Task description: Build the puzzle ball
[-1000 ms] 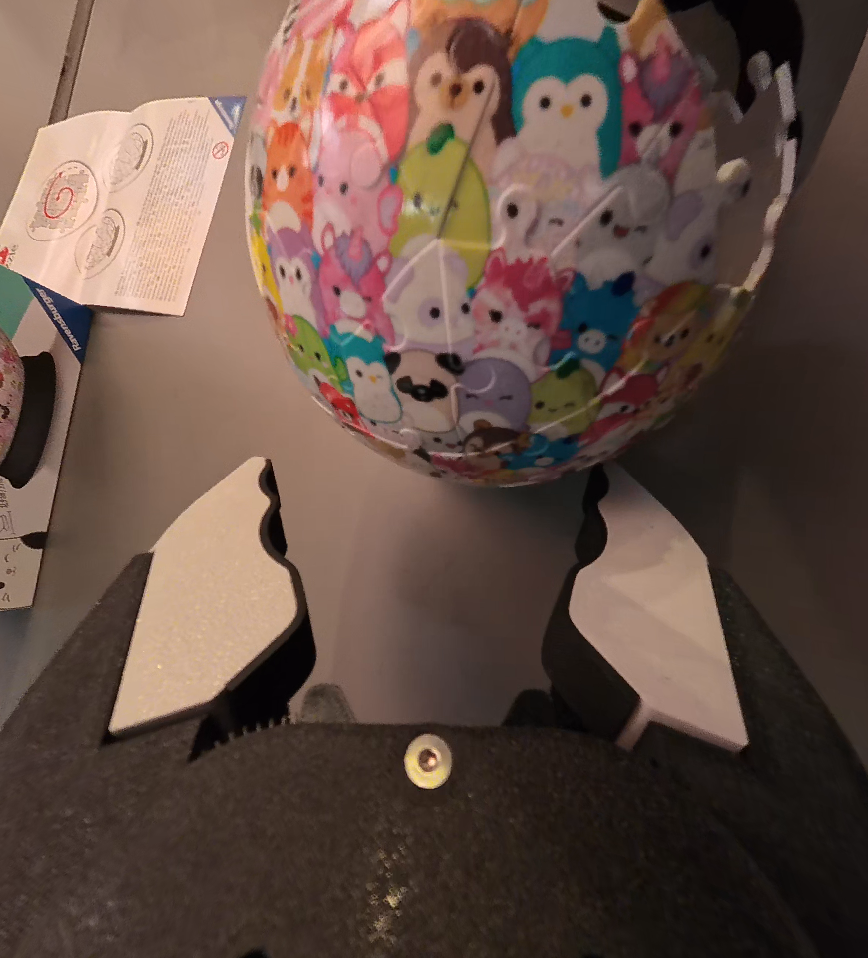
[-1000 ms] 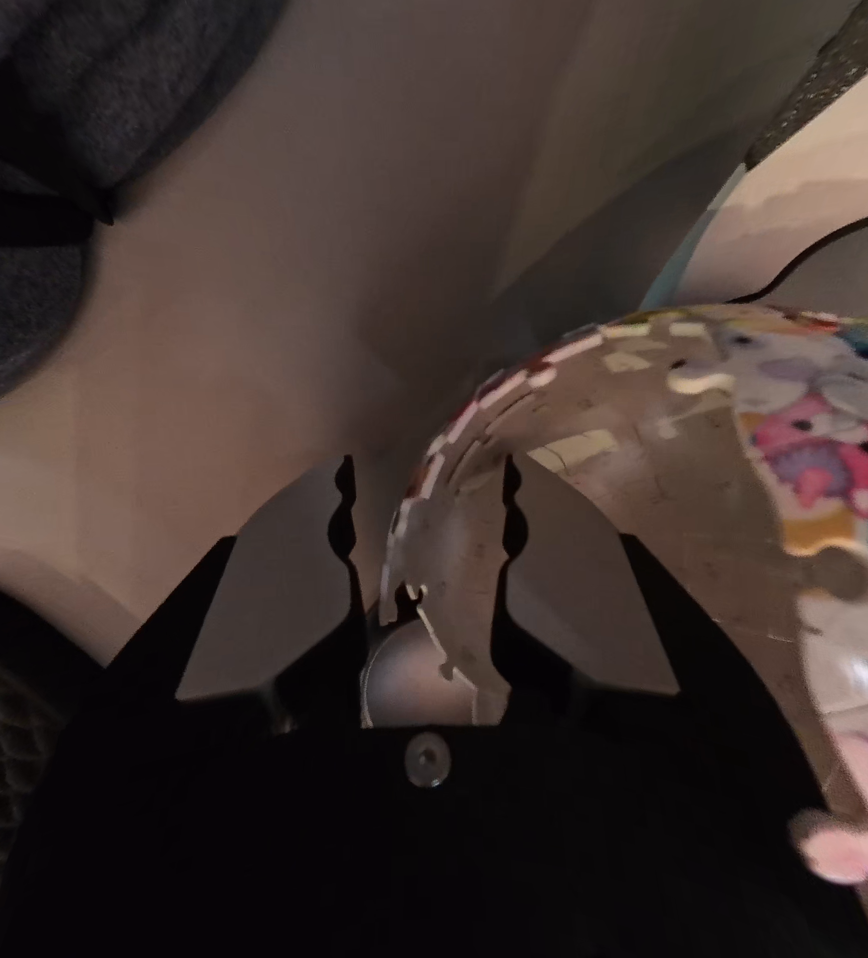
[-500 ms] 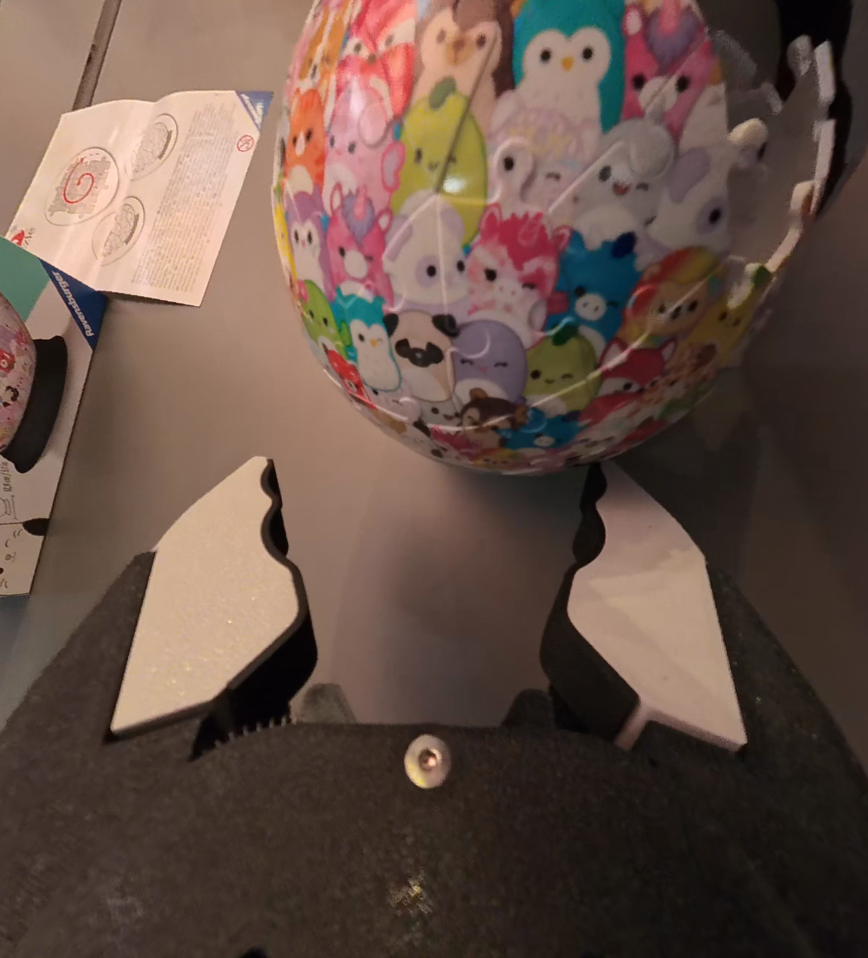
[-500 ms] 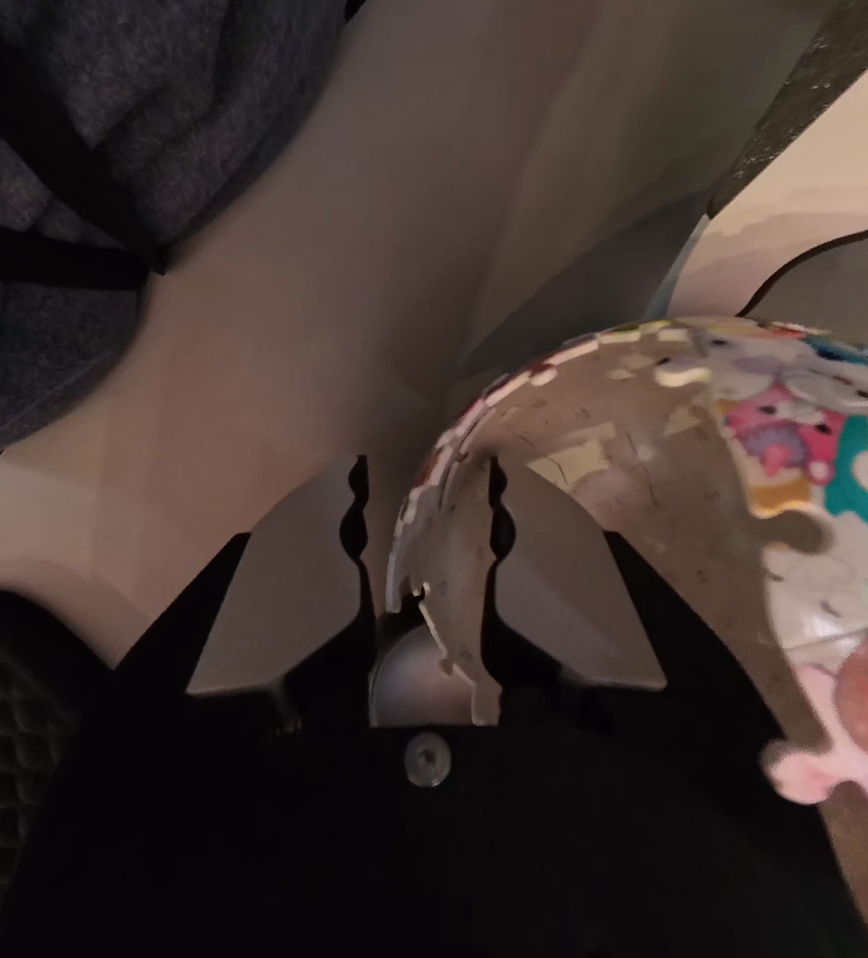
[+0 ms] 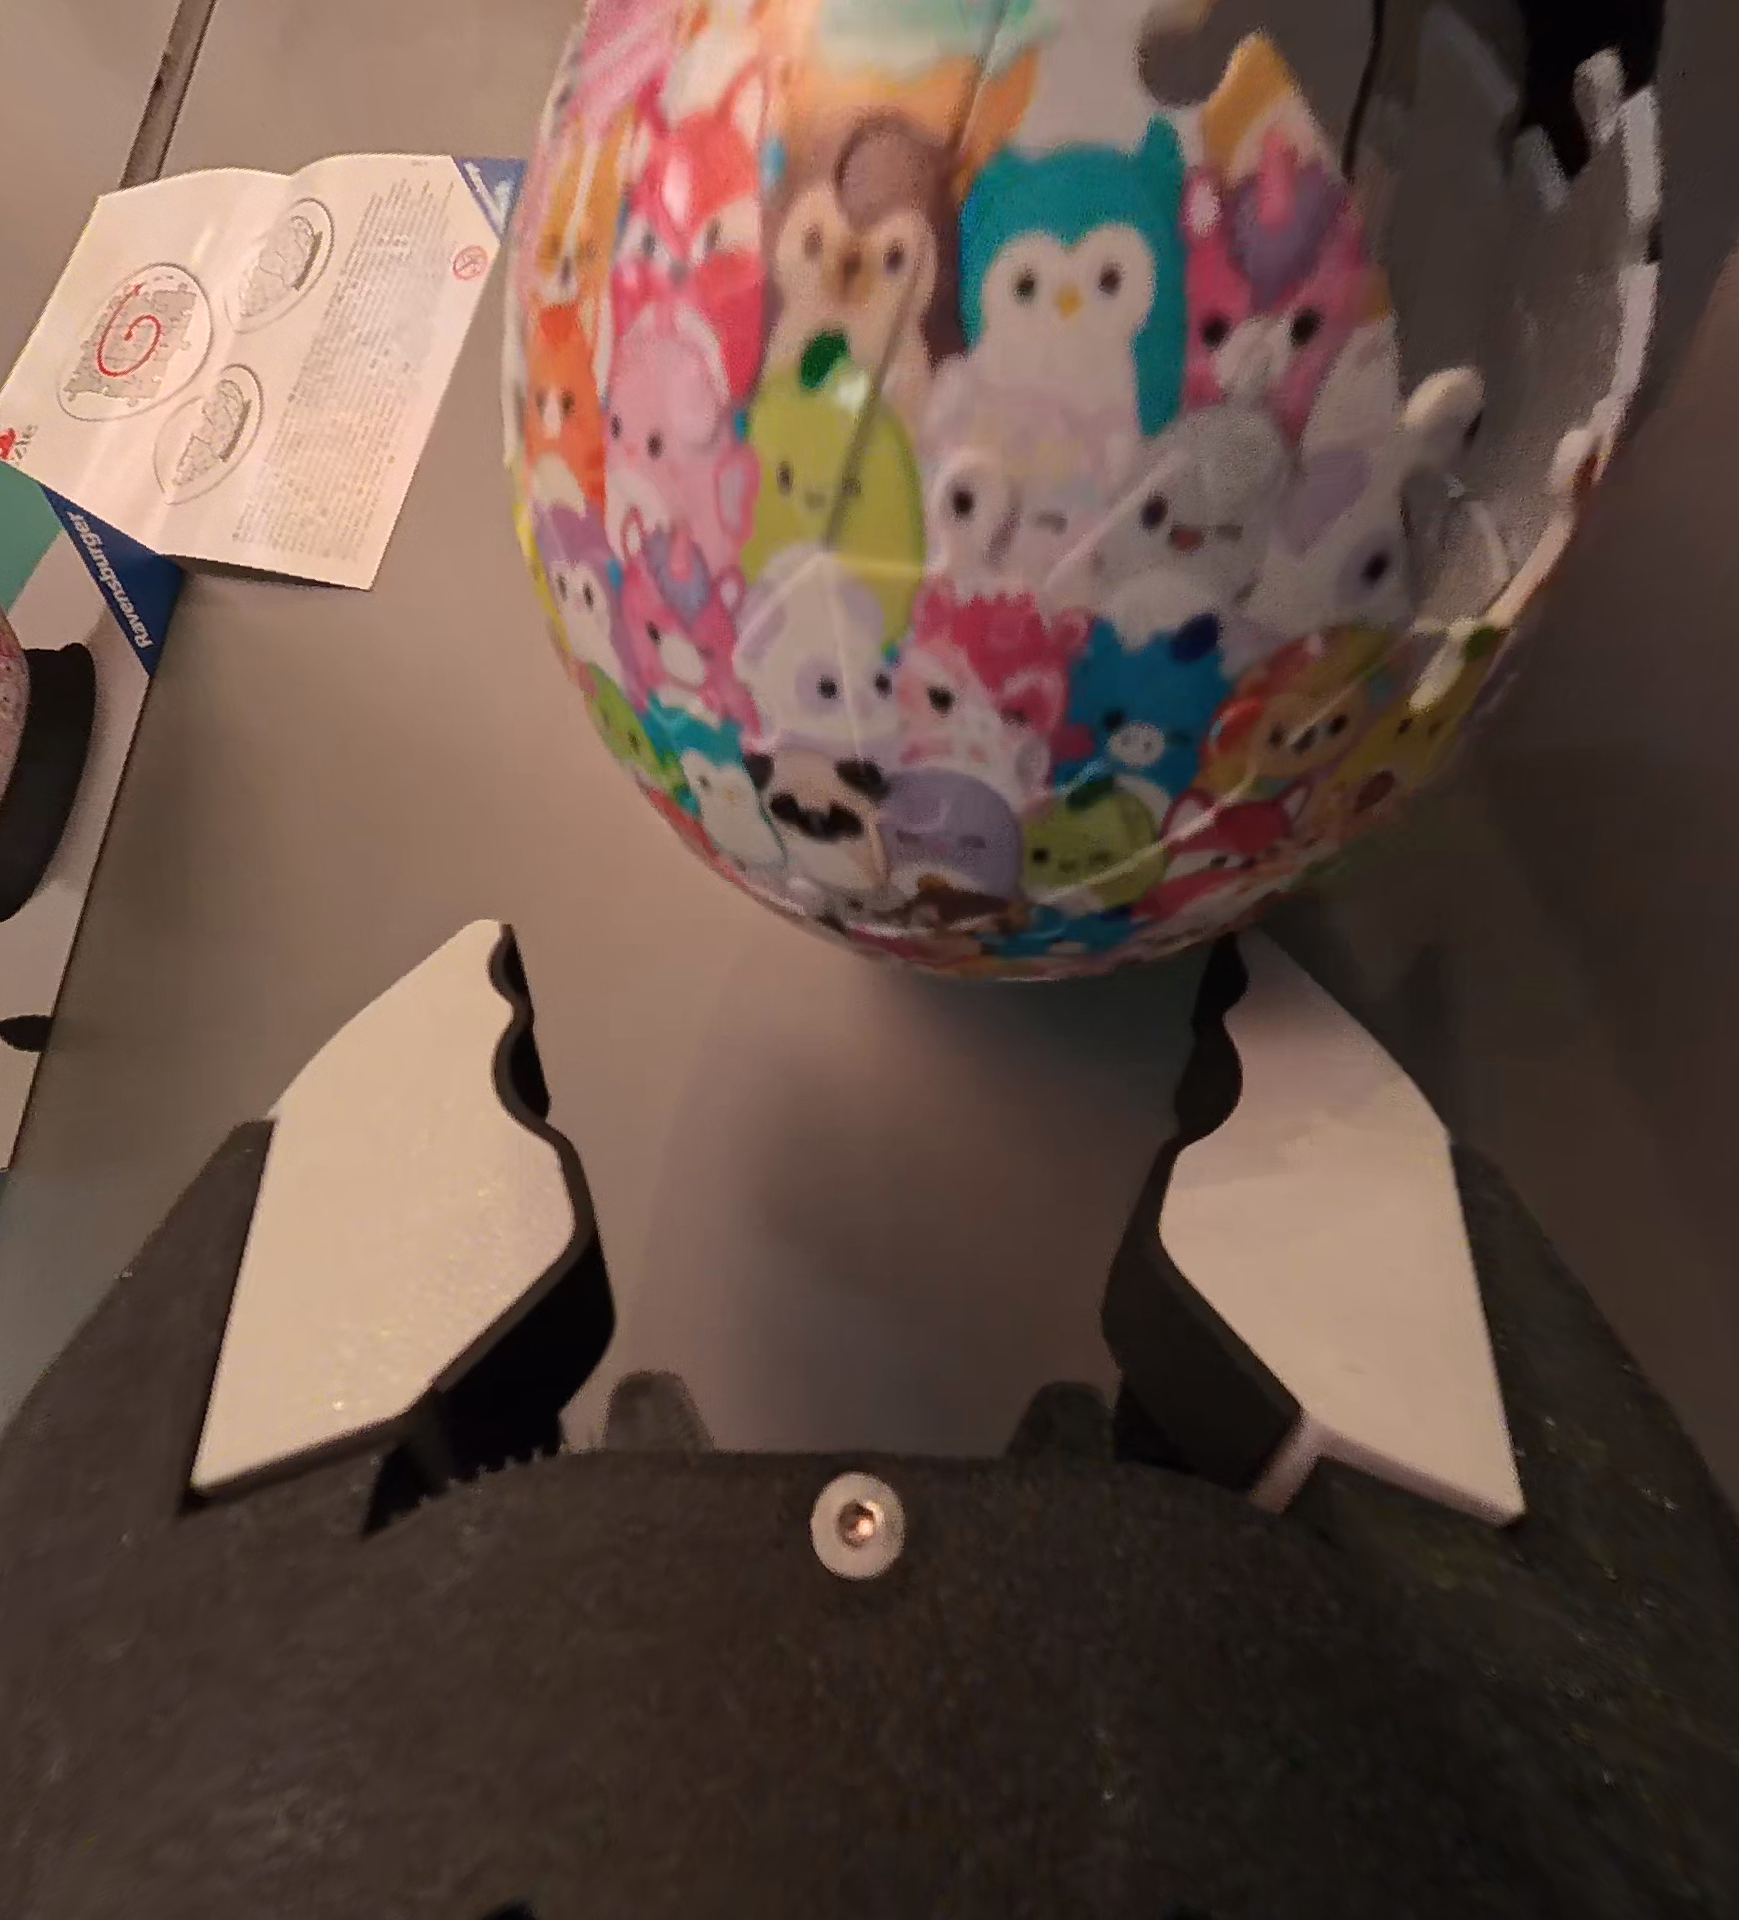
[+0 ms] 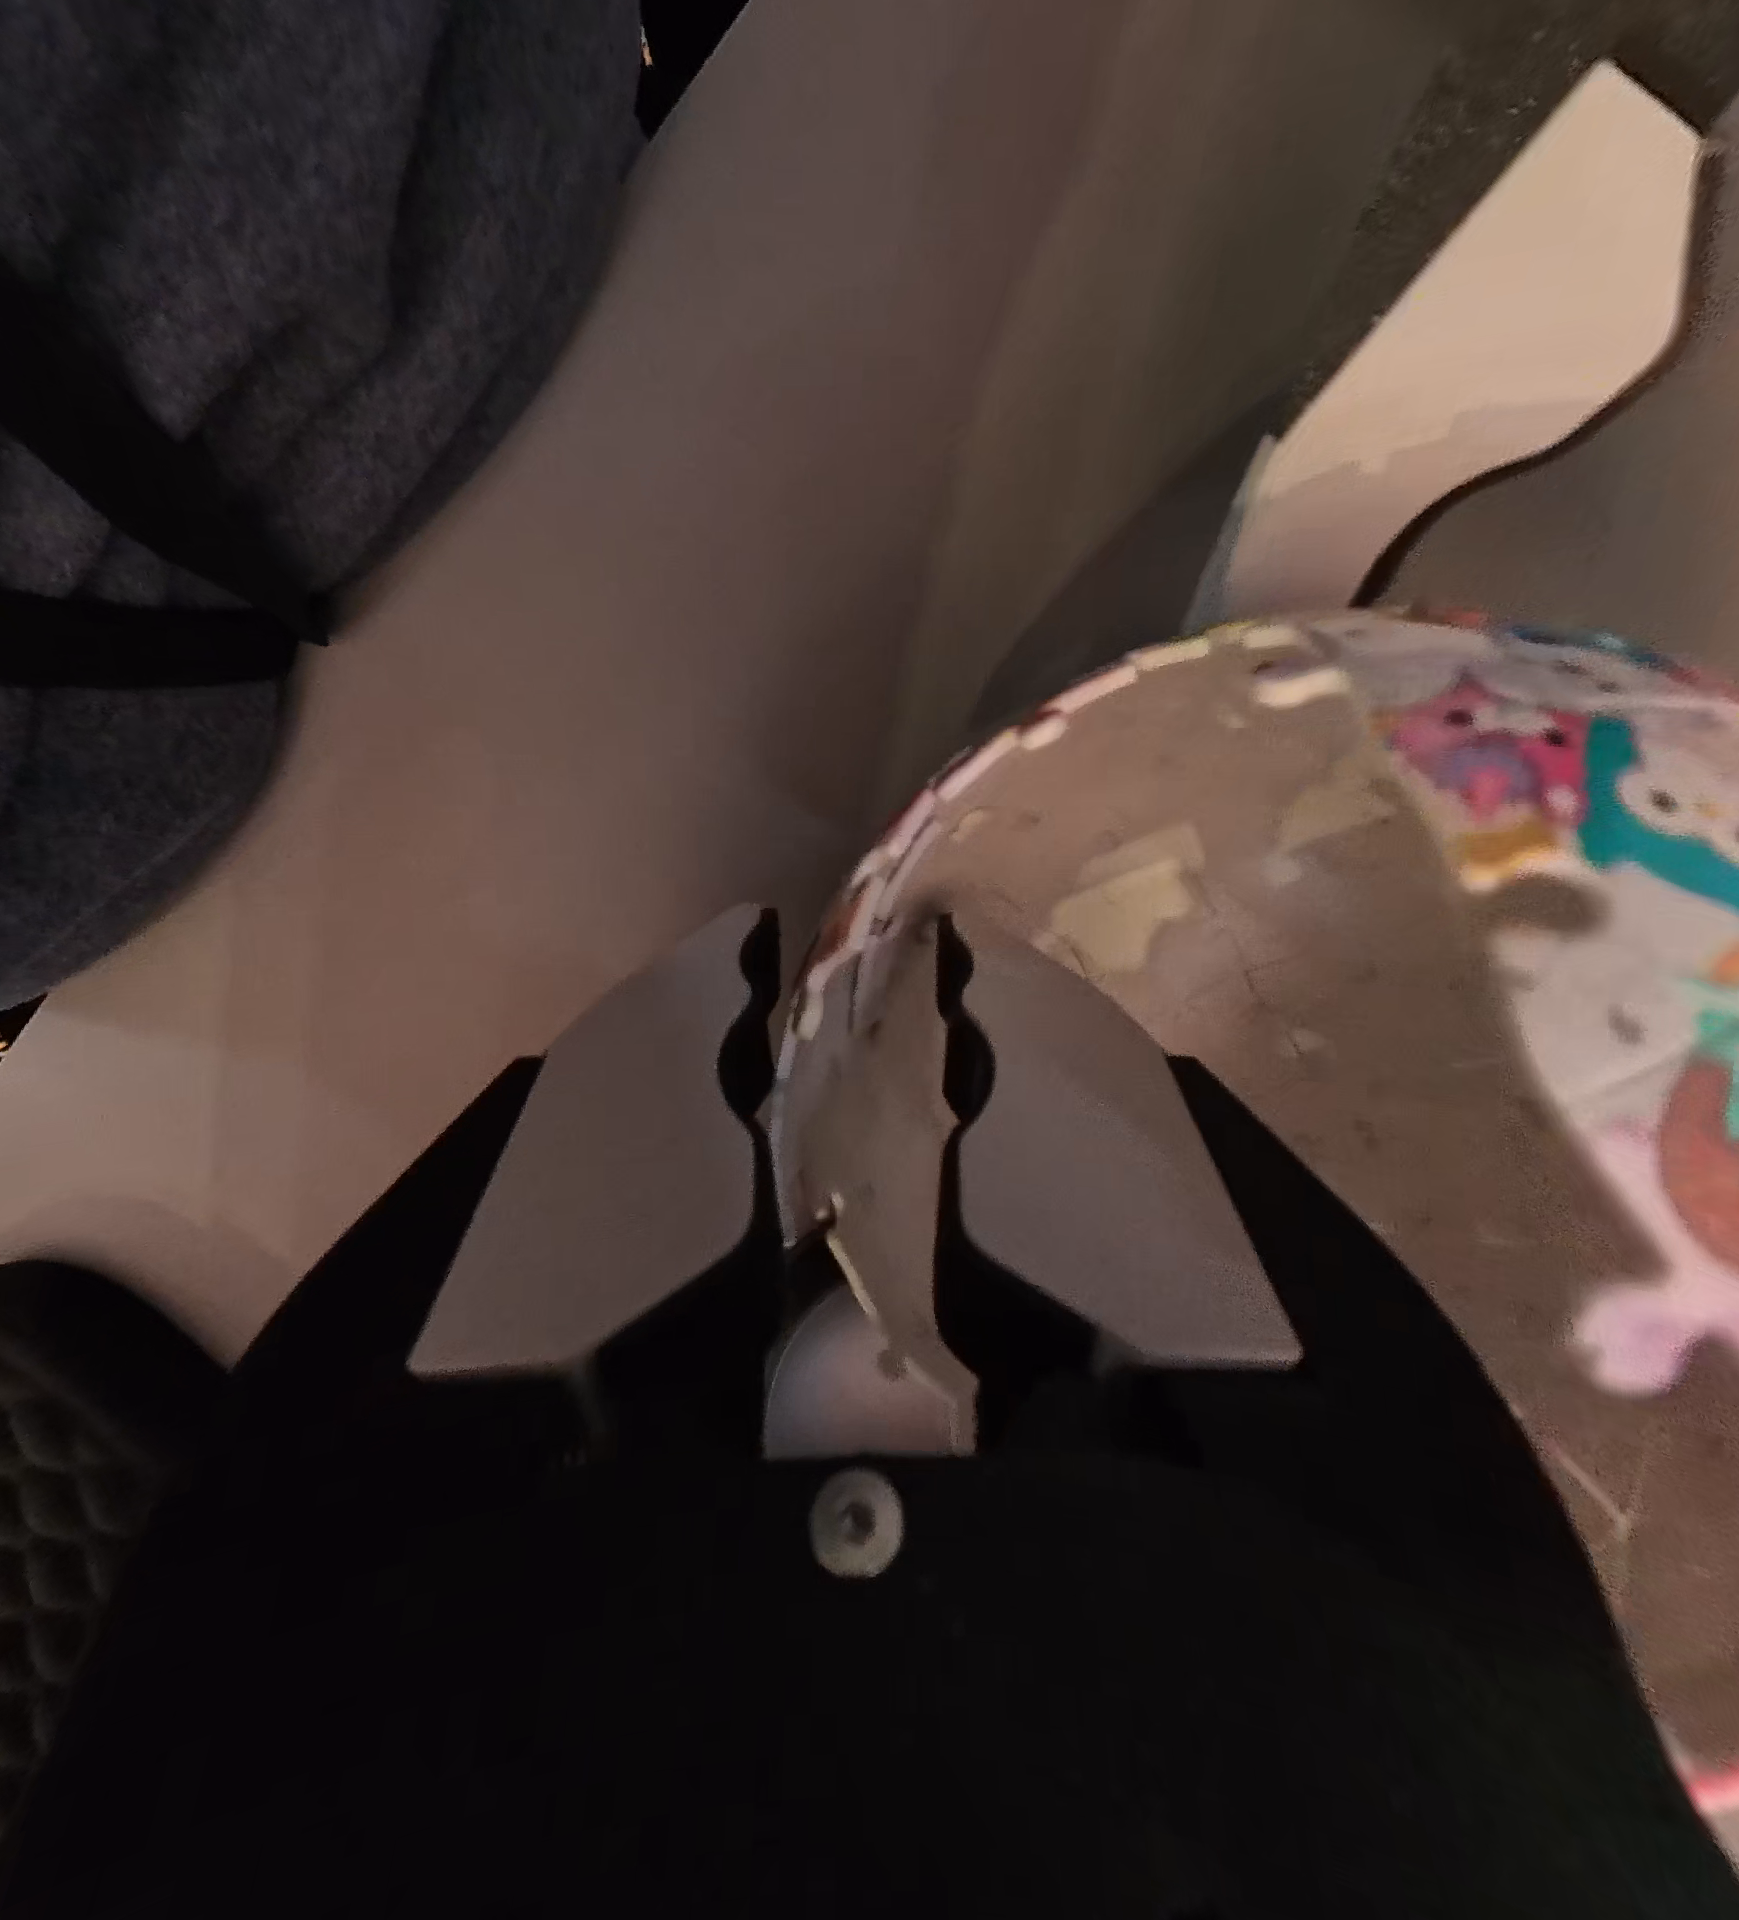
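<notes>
The puzzle ball (image 5: 1000, 499) is a hollow shell printed with colourful plush animals, with an open jagged rim at its upper right. It is held above the grey table (image 5: 345, 790). My left gripper (image 5: 865, 987) is open and empty just below the ball, its right fingertip close to the ball's underside. My right gripper (image 6: 849, 935) is shut on the ball's rim, one finger outside and one inside the shell (image 6: 1208, 935). The right gripper shows dark at the ball's top right in the left wrist view (image 5: 1592, 94).
A folded instruction sheet (image 5: 252, 364) lies on the table at the upper left. The puzzle box (image 5: 3, 790) lies at the left edge. In the right wrist view a person's dark grey clothing (image 6: 169, 364) fills the upper left.
The ball has turned and shifted in the right gripper's hold, the owl faces moving down in the left wrist view. The right gripper's jaws have closed tighter on the rim. The left gripper stays open.
</notes>
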A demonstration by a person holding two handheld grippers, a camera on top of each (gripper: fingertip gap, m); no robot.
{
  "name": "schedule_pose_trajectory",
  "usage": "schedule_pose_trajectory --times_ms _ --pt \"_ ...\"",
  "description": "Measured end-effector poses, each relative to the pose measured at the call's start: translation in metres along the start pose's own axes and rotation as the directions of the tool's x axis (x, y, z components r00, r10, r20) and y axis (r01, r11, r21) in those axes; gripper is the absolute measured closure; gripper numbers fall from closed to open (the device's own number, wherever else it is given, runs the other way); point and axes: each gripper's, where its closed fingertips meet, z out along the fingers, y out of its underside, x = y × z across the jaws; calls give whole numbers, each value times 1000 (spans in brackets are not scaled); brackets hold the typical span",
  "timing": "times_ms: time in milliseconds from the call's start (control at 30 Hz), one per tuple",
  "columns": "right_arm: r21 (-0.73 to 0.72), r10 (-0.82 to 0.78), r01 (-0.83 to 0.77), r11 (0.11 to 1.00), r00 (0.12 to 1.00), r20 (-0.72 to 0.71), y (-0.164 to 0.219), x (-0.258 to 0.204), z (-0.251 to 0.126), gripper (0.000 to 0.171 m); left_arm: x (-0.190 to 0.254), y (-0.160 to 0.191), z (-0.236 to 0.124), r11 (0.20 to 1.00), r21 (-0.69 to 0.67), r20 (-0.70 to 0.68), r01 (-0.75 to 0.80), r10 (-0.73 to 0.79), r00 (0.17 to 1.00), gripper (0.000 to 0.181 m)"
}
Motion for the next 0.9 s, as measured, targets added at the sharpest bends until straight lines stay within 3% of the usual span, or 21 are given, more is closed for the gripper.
schedule_pose_trajectory --times_ms 233,600,900 --pt "11 19 -19 1000 1000 -22 -6 3 4 146 17 -3 -10 997 42 11 65 -65 998 36" --pt "12 78 -78 997 996 -52 -10 5 6 146 17 -22 -14 996 90 292 8 -34 956 36" --pt "22 75 -74 997 996 -56 -3 2 6 144 18 -32 7 990 139 268 13 -50 962 36"
